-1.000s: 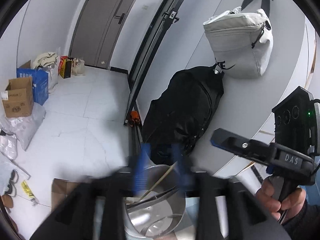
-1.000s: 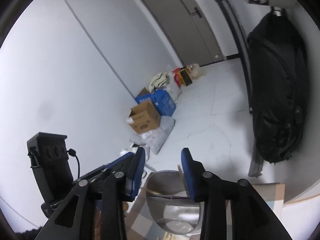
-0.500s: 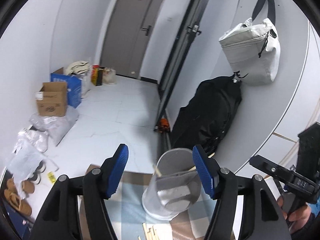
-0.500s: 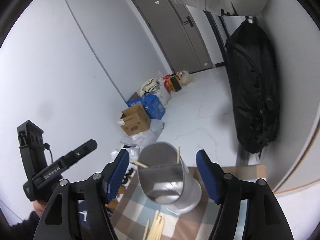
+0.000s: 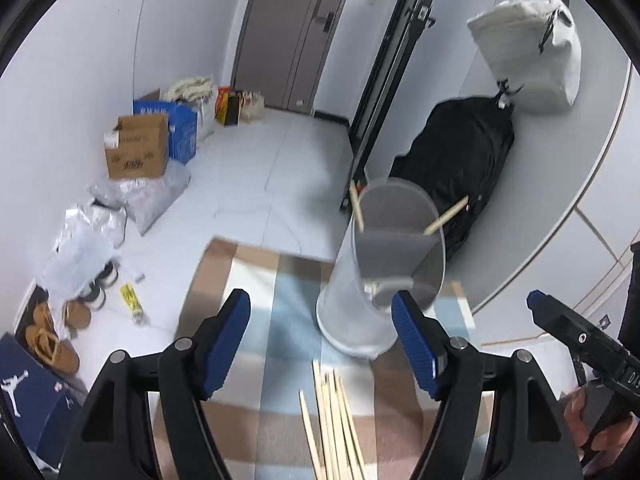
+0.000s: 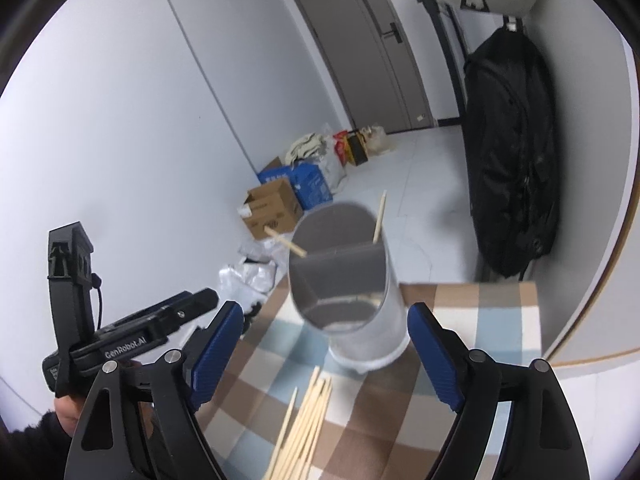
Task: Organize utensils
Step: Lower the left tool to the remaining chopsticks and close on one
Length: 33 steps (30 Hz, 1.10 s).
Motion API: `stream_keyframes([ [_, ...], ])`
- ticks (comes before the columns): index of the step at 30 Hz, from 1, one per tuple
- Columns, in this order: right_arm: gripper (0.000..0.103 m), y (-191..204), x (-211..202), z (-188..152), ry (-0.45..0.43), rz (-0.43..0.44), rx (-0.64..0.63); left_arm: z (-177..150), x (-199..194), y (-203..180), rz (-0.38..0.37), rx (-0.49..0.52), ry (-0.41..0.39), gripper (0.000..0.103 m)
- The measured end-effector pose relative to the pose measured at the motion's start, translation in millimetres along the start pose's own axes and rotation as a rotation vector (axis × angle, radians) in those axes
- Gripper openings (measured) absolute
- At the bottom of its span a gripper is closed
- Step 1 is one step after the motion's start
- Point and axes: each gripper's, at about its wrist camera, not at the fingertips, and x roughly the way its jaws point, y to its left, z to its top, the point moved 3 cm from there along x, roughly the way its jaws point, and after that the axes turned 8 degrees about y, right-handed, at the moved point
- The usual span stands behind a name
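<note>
Tongs, left point(image 5: 320, 344) and tongs, right point(image 6: 324, 350): both pairs stand wide apart, jaws just lately opening further, with nothing between the blue pads and nothing held. Each points forward and down over the tabletop point(image 5: 256, 424), which wears a checked cloth of brown, pale blue and cream.

Holder, cylindrical, metal point(image 5: 372, 280): largest task item. Upright near the far edge of the cloth, with an inner divider. Two chopsticks point(image 5: 446, 216) already lean out of it, one to each side of the divider. Judged light, rigid and smooth-walled, hence likely to slide or tip if nudged; best left standing and not gripped.

Chopsticks, loose, pale wood or bamboo point(image 6: 304, 420): a bundle lying flat on the cloth just in front of the holder, fanned slightly, ends toward the tongs. Judged very light, stiff, thin and apt to roll or pivot in a pinch. Recommended hold: one stick at a time, across the shaft near mid-length, so that it stays balanced when lifted and tipped into a compartment.
</note>
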Motion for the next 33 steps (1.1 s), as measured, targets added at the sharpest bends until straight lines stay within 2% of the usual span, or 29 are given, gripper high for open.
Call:
stream_keyframes([
  [4, 0.084, -2, 12, -16, 0.016, -0.008, 0.001, -20, 13, 8, 0.038, -0.007, 0.059, 0.069],
  [8, 0.084, -2, 24, -31, 0.052, -0.019, 0.002, -39, 34, 16, 0.099, -0.007, 0.158, 0.069],
  [11, 0.084, -3, 31, -37, 0.064, -0.028, -0.003, -49, 46, 18, 0.079, -0.005, 0.228, 0.069],
  [20, 0.084, -12, 36, -42, 0.082, -0.030, 0.050, -75, 77, 27, 0.137, -0.005, 0.382, 0.069],
  [25, 0.084, -15, 37, -42, 0.079, -0.039, 0.057, -81, 83, 27, 0.167, 0.005, 0.413, 0.069],
  [33, 0.084, -18, 37, -40, 0.080, -0.037, 0.077, -81, 85, 21, 0.239, 0.026, 0.395, 0.067],
])
